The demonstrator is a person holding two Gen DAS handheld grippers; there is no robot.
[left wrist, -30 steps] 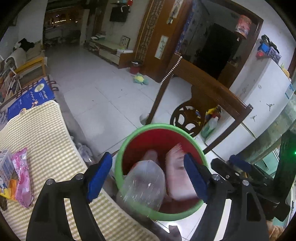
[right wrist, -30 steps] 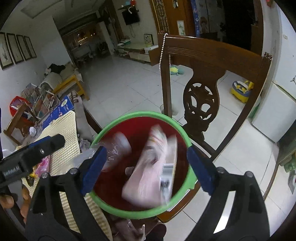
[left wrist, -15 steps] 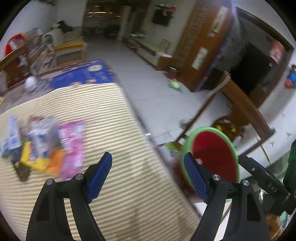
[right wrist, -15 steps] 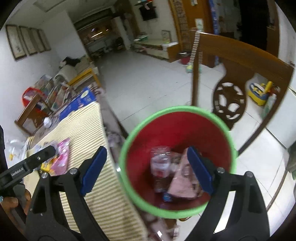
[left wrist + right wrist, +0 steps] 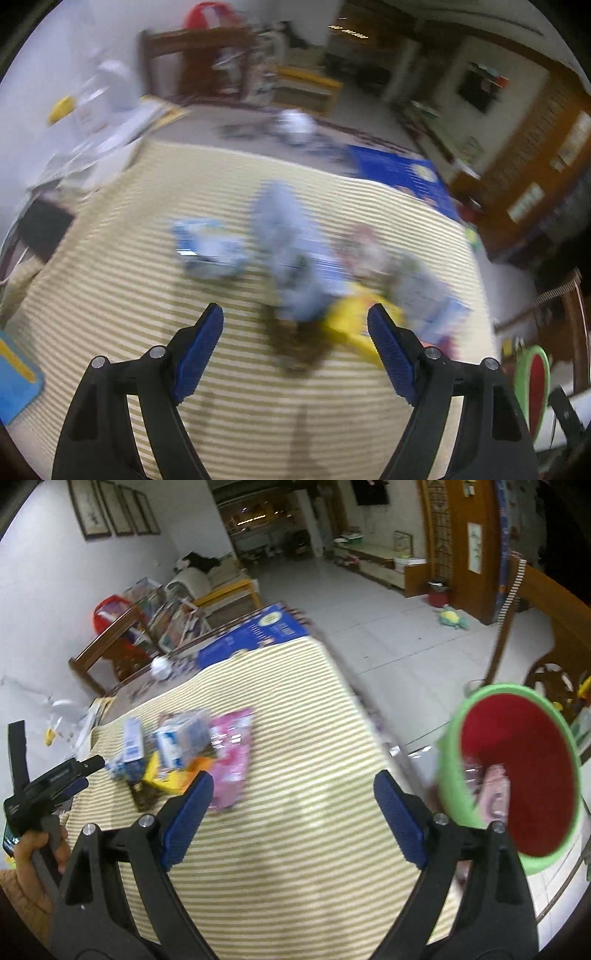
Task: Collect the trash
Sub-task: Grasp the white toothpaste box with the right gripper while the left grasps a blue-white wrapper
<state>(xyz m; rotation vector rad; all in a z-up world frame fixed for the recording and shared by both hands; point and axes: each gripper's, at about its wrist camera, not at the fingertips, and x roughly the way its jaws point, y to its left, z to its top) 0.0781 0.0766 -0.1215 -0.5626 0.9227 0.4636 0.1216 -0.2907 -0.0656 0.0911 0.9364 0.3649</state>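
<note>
Trash (image 5: 192, 753) lies heaped on the striped cloth (image 5: 295, 849); both grippers (image 5: 295, 343) (image 5: 293, 808) gape empty.

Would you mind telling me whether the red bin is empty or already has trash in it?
Not empty. The right wrist view shows a pink packet lying inside the bin, with something clear beside it.

Home living room (framed pictures (image 5: 112, 511), toy (image 5: 452, 617)).

The left claw (image 5: 295, 332) gapes empty above blurred wrappers (image 5: 295, 266) on the striped tablecloth (image 5: 129, 266).
</note>
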